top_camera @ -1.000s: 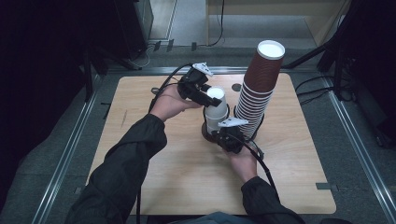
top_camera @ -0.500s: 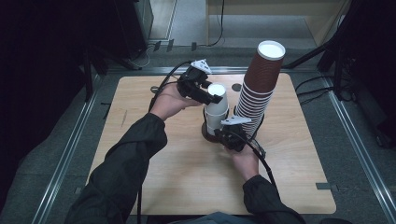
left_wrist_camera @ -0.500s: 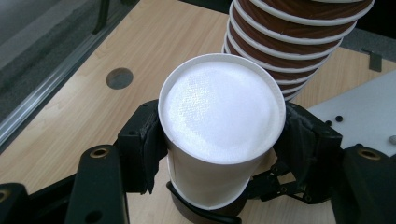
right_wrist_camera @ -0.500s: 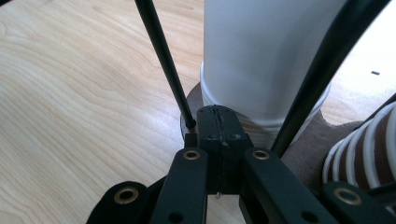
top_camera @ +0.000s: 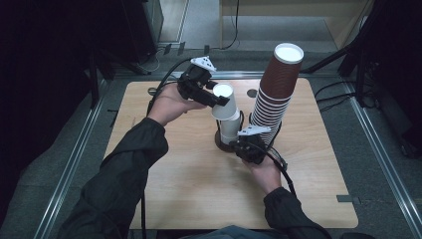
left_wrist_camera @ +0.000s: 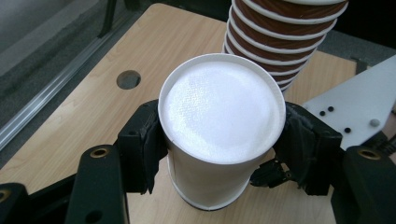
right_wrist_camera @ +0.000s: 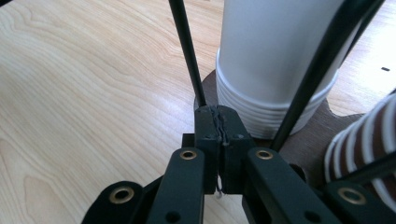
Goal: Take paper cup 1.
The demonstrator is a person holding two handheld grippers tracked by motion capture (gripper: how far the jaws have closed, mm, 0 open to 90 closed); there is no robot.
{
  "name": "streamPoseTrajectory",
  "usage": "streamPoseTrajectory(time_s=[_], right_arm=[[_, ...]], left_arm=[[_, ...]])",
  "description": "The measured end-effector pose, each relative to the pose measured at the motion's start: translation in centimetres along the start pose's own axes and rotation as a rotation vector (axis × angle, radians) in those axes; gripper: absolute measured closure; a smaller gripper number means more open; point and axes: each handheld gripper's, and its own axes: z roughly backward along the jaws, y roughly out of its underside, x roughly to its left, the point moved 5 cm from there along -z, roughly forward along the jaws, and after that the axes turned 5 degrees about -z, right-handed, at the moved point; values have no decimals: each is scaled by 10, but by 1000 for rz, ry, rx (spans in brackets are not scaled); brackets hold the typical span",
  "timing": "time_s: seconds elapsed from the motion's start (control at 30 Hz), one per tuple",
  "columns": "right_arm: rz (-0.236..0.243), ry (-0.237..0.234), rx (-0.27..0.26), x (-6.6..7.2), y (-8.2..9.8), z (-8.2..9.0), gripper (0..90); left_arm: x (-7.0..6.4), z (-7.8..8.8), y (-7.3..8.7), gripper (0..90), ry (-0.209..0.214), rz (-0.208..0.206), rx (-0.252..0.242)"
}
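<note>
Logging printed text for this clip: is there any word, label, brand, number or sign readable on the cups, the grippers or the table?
None can be read.
White cup: plain, no print.
Brown cup stack: plain brown with white rims, no print visible.
Left gripper and right gripper: black, no lettering visible.
Table: bare wood, no markings legible.

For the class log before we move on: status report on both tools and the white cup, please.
Left tool shut on top white cup, tilted off the white stack. Right tool shut, low at the stack's dark base. Brown cup tower close alongside.
</note>
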Motion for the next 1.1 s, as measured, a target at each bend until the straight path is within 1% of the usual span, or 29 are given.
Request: streamPoseTrajectory(time_s=[0.03,0.1,0.17,0.2,0.27,0.3,0.33,0.37,0.4,0.43,0.53,0.57,0.6,0.63,0.67,0.7,0.73,0.77,0.8,0.83,0.87,0.9,0.93,0.97,1.03,1.07,1.1], right_arm=[[-12,-11,0,0,0,3,870],[-11,-17,-2,-1,0,4,869],[-13,-38,-6,1,0,9,859],[10,-40,-5,2,0,13,846],[14,-46,-4,3,0,15,840],[21,-55,1,4,0,20,814],[26,-69,5,5,0,22,804],[38,-82,5,5,1,24,794],[50,-98,8,6,2,27,782],[50,-98,8,6,2,27,782],[96,-157,13,9,6,33,733],[107,-163,12,9,7,35,725],[119,-190,20,9,8,37,698],[119,-190,20,9,8,37,698],[115,-198,24,9,8,38,686],[120,-217,30,9,8,39,668],[145,-225,32,9,8,41,636],[145,-225,32,9,8,41,636],[160,-228,36,9,8,42,625],[186,-242,50,10,9,43,594],[186,-242,50,10,9,43,594],[197,-244,51,10,9,43,588],[210,-257,60,11,9,44,564],[210,-257,60,11,9,44,564],[238,-282,57,12,7,45,544],[236,-291,57,12,7,46,534],[236,-291,57,12,7,46,534]], left_arm=[[0,4,1,358,0,3,0],[-1,8,3,357,1,7,4],[-2,14,5,358,-3,2,4],[-5,19,7,357,-7,-2,0],[-6,21,8,357,-7,0,-1],[-9,26,10,357,-12,-6,-3],[-9,26,10,357,-12,-6,-3],[-12,30,13,358,-8,-2,-21],[-13,31,15,358,-11,5,-20],[-13,31,15,358,-11,5,-20],[-17,34,23,358,-10,12,-18],[-19,35,26,358,-10,11,-14],[-21,36,30,358,-10,16,-17],[-21,36,30,358,-10,16,-17],[-23,37,33,358,-9,16,-13],[-24,38,36,357,-10,12,-13],[-26,40,41,358,-21,16,-17],[-26,40,41,358,-21,16,-17],[-28,40,46,358,-20,24,-17],[-29,41,50,358,-21,24,-21],[-30,42,52,358,-21,27,-22],[-31,42,56,358,-20,31,-24],[-33,43,63,357,-20,39,-28],[-33,43,63,358,-20,39,-28],[-35,43,69,358,-19,45,-32],[-38,42,75,358,-21,50,-33],[-38,42,75,357,-21,50,-33]])
